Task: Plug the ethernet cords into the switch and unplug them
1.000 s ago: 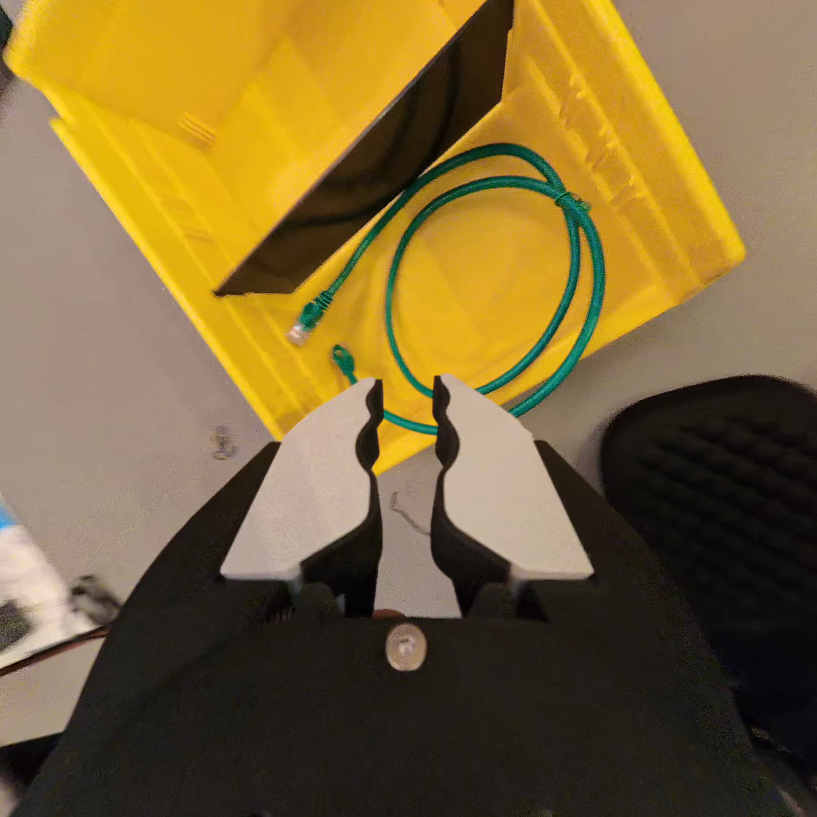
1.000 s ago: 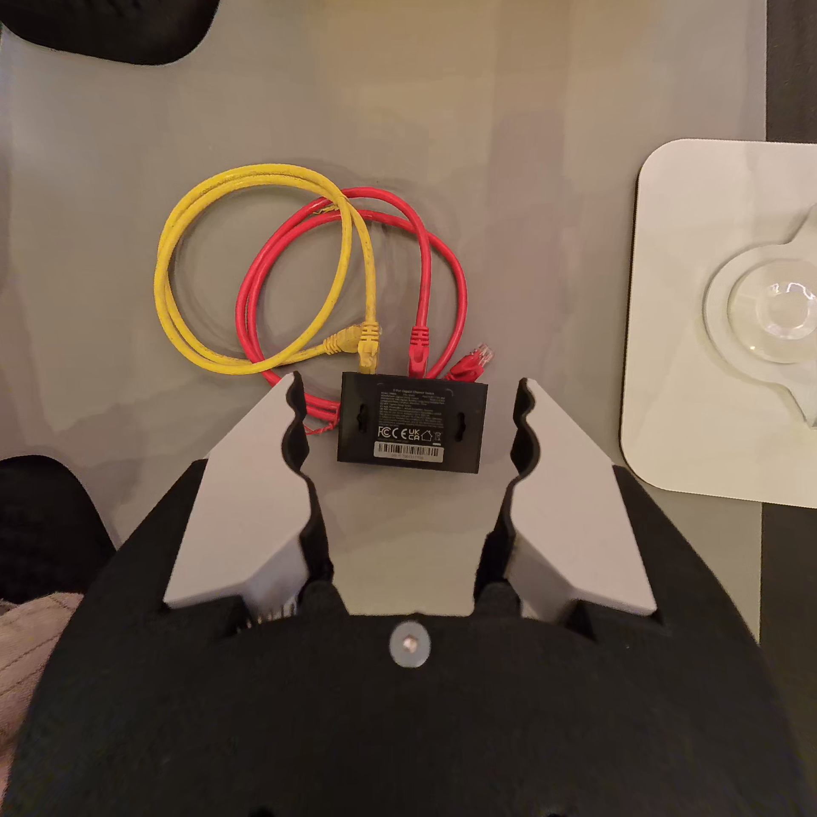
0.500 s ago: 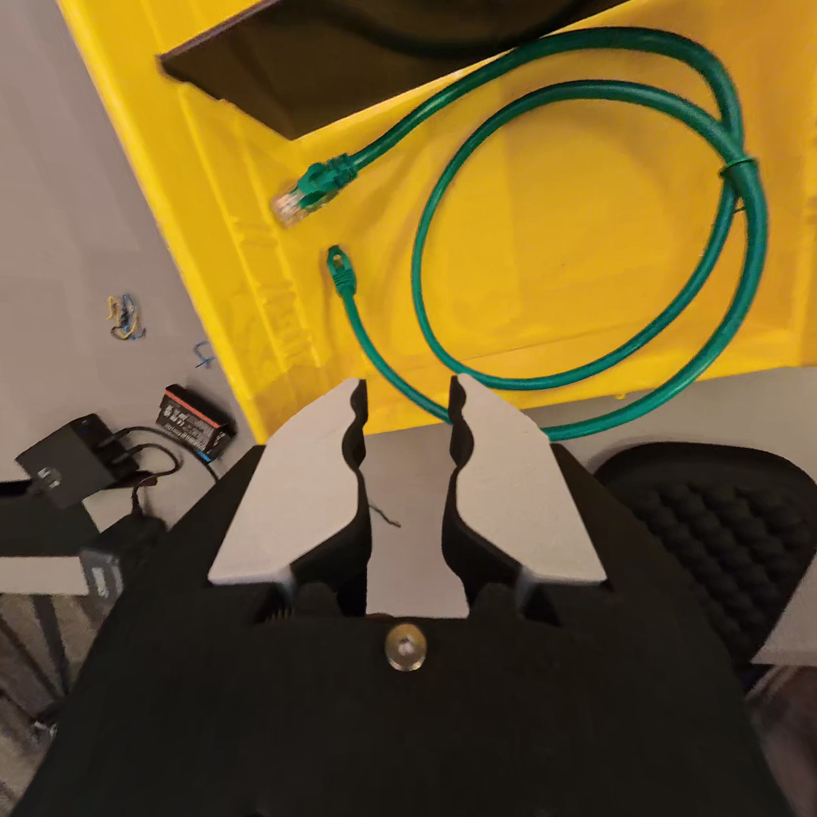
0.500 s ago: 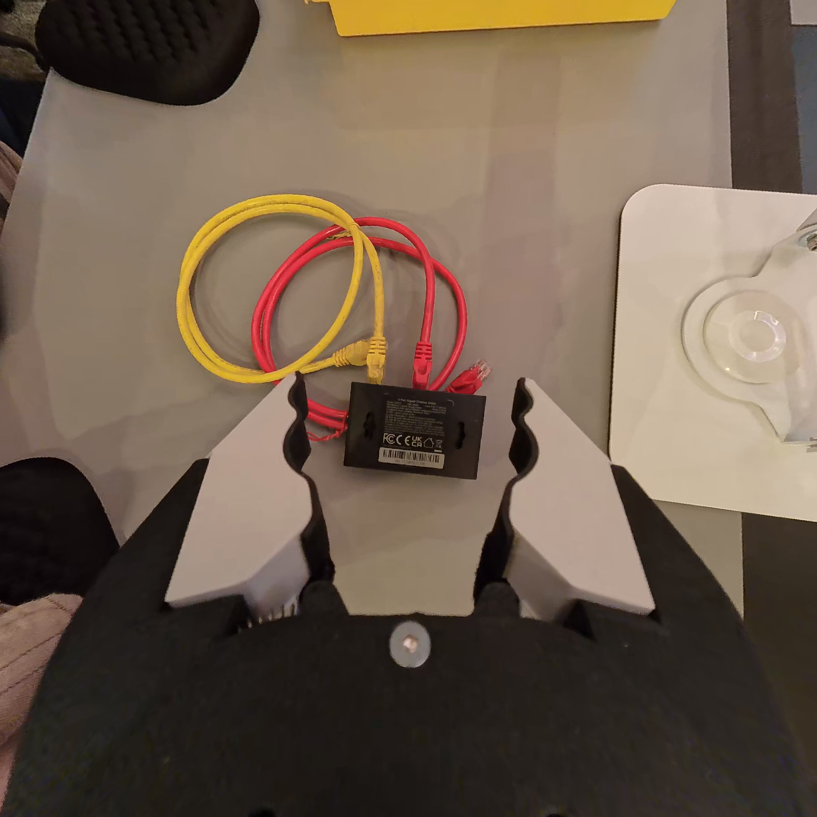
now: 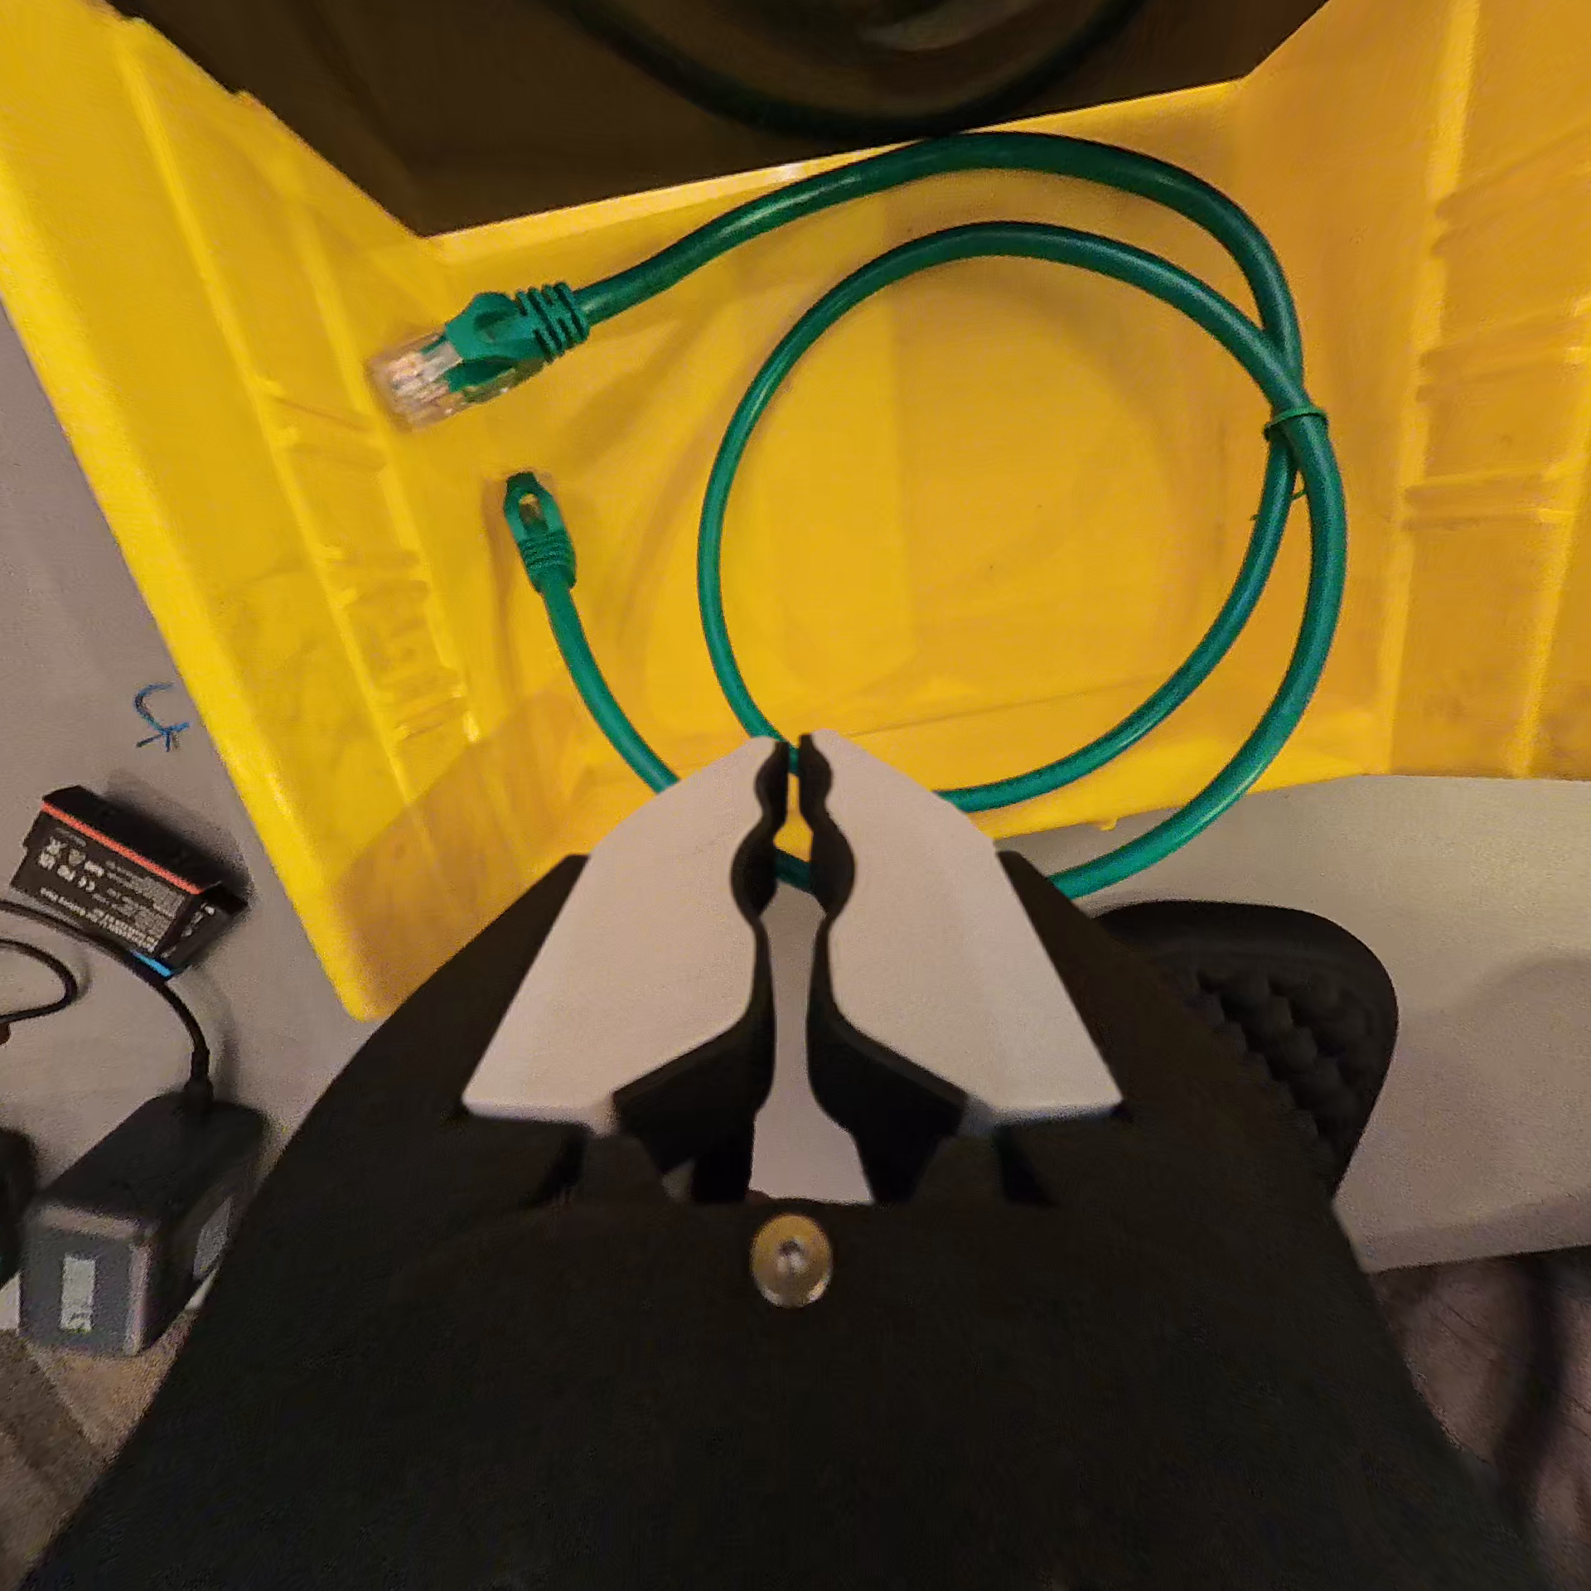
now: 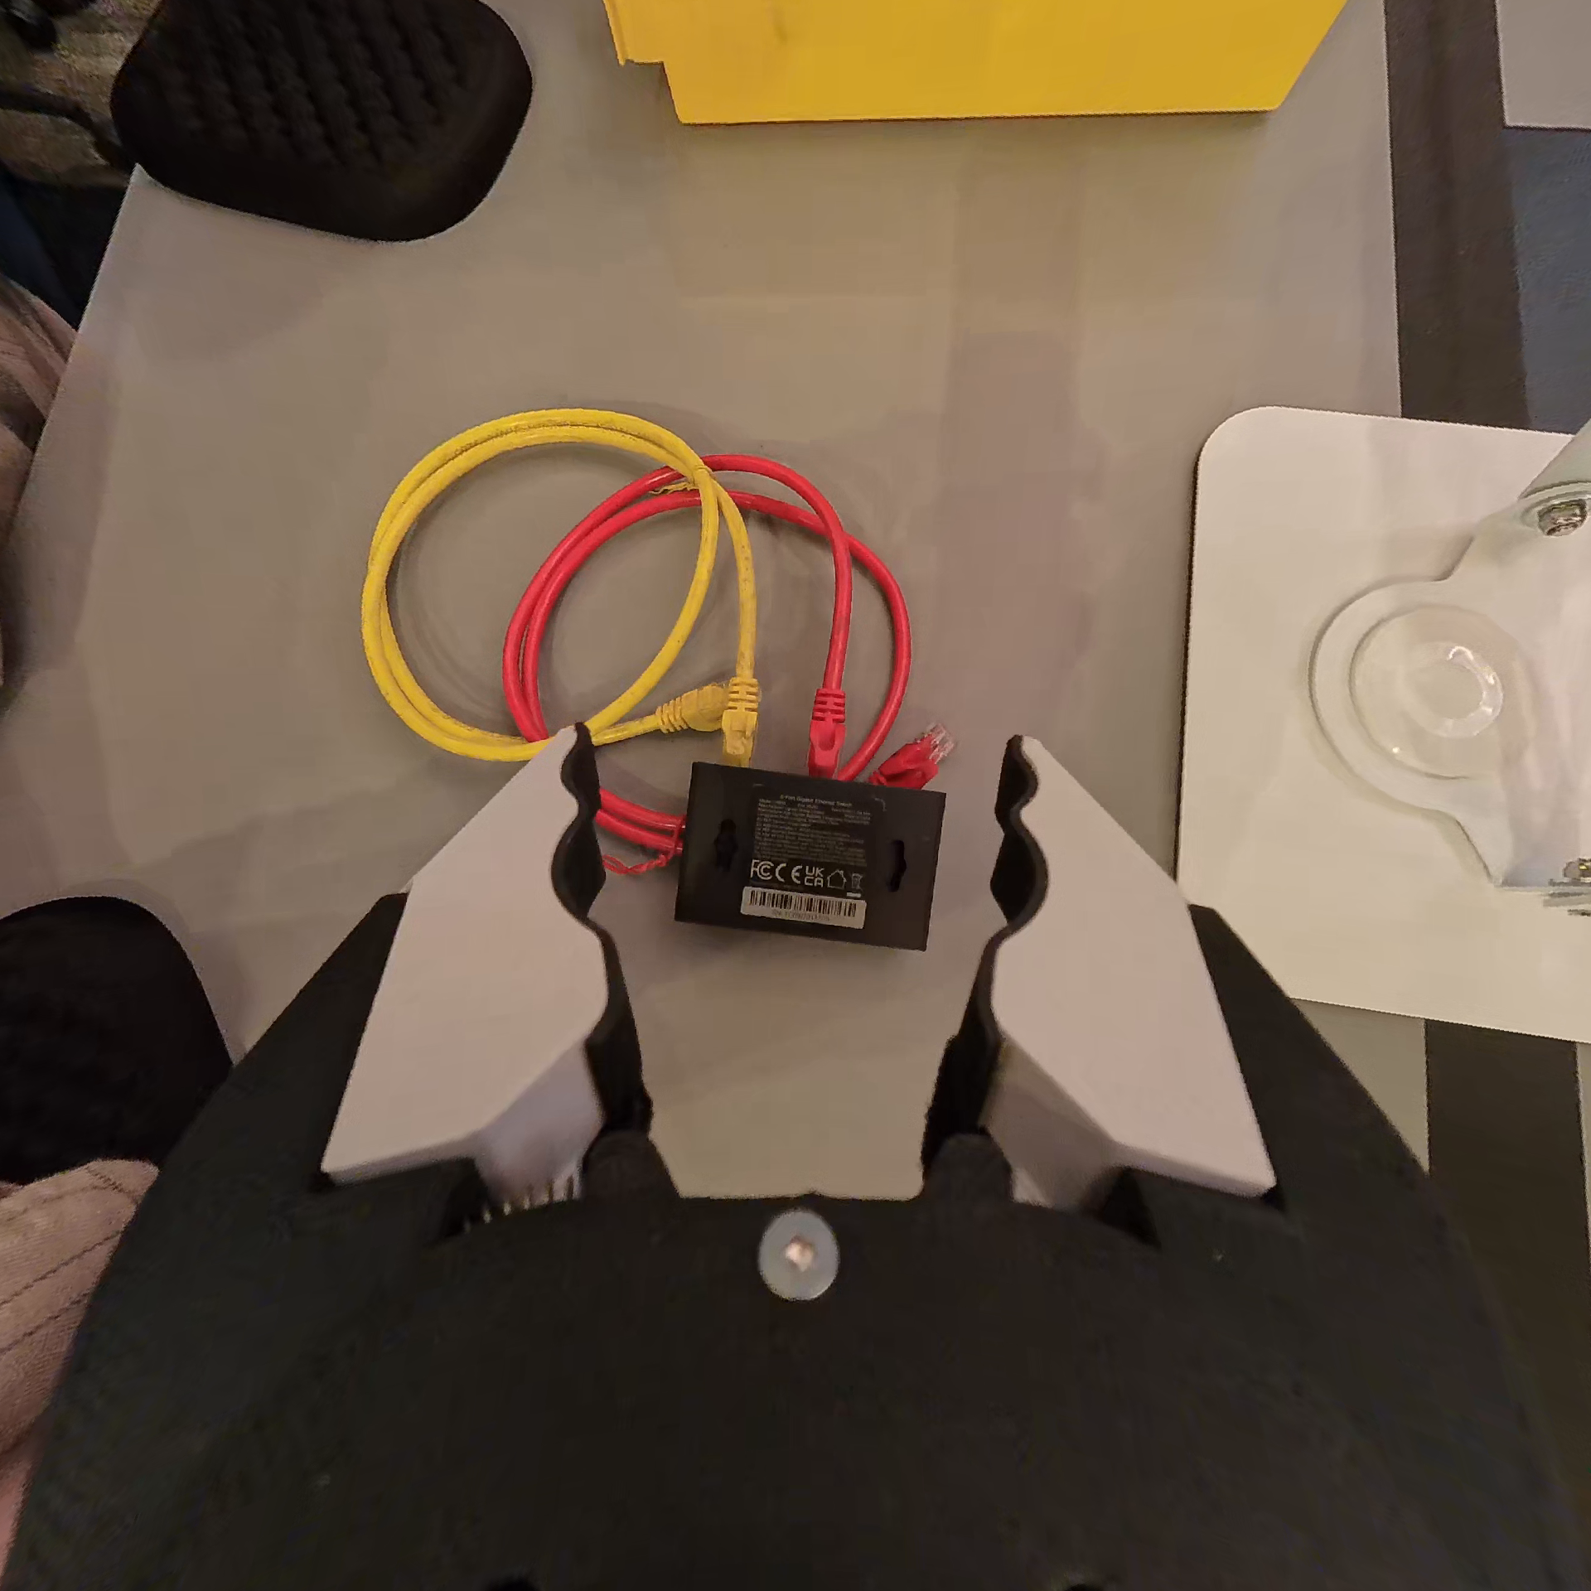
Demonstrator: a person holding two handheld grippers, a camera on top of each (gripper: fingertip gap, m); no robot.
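Note:
A coiled green ethernet cord (image 5: 1024, 250) lies in a yellow bin (image 5: 990, 560), both plugs free, one loop hanging over the near rim. My left gripper (image 5: 792, 758) is at that rim, its jaws closed on the green cord where it crosses between them. In the right wrist view a black switch (image 6: 809, 826) lies label-up on the grey table. A yellow cord (image 6: 379, 603) and a red cord (image 6: 895, 620) each have a plug in its far side; a second red plug (image 6: 917, 758) lies loose beside it. My right gripper (image 6: 796, 742) hovers open over the switch.
A black textured pad (image 6: 318, 112) lies at the far left, also seen in the left wrist view (image 5: 1274, 1033). A white plate with a clear stand (image 6: 1377, 689) is at the right. The bin's side (image 6: 990, 60) is at the far edge. A battery (image 5: 120, 887) and power adapter (image 5: 112, 1222) lie left of the bin. The left gripper's tips are roughly 45 centimetres from the right gripper's. My right gripper is the nearer one to the black switch (image 6: 809, 826): about 7 centimetres, against 45 centimetres.
My left gripper moved in to the bin's near rim and its jaws closed around the green cord. My right gripper drew back from the switch and stayed open.

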